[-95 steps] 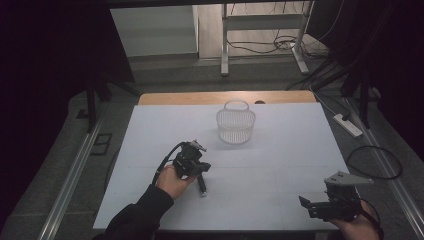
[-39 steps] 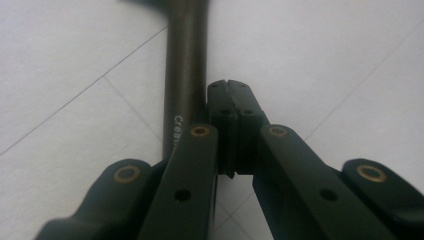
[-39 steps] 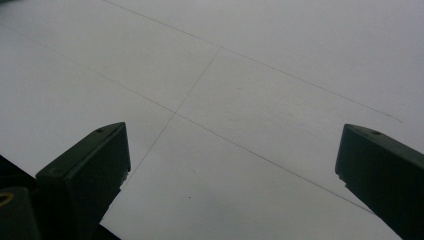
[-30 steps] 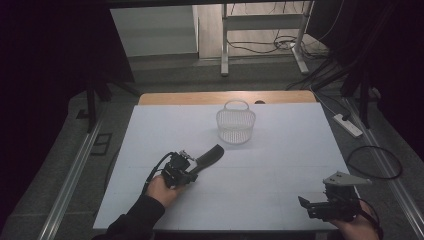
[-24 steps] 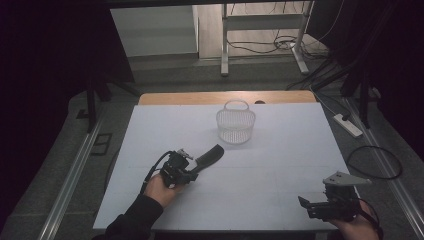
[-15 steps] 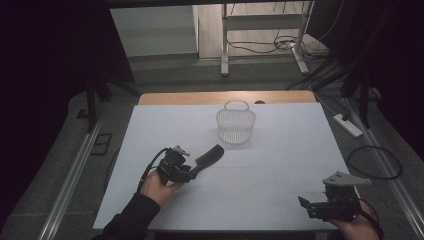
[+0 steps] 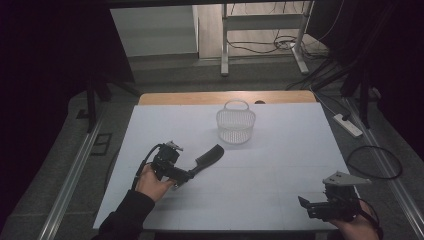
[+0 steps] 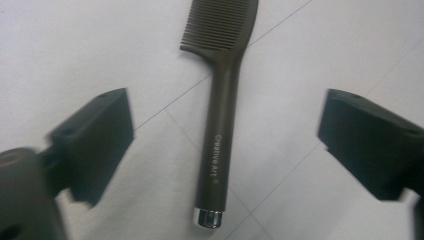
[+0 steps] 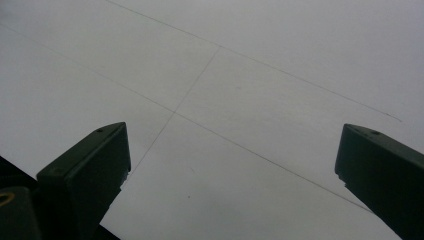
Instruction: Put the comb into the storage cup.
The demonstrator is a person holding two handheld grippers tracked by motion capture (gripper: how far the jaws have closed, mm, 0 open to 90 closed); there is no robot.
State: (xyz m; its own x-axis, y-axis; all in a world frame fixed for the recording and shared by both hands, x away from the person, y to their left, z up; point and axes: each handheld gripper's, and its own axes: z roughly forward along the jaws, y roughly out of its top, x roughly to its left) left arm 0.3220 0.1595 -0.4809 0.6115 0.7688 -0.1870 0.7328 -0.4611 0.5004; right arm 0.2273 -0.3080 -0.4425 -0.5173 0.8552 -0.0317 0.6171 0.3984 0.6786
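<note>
My left tool (image 8: pixel 220 150) stood wide open around the comb (image 8: pixel 220 115), which lay flat on the white surface (image 7: pixel 280 165), handle between the jaws. Closing off-centre could have skidded the slim handle away. My right tool (image 9: pixel 230 170) gaped wide, idle.

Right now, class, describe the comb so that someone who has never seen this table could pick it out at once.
On the white table, look in front of the white mesh basket, toward the left gripper. The comb lies flat there between that gripper's open jaws. It is the only dark, long-handled thing with fine teeth and a silver cap.
</note>
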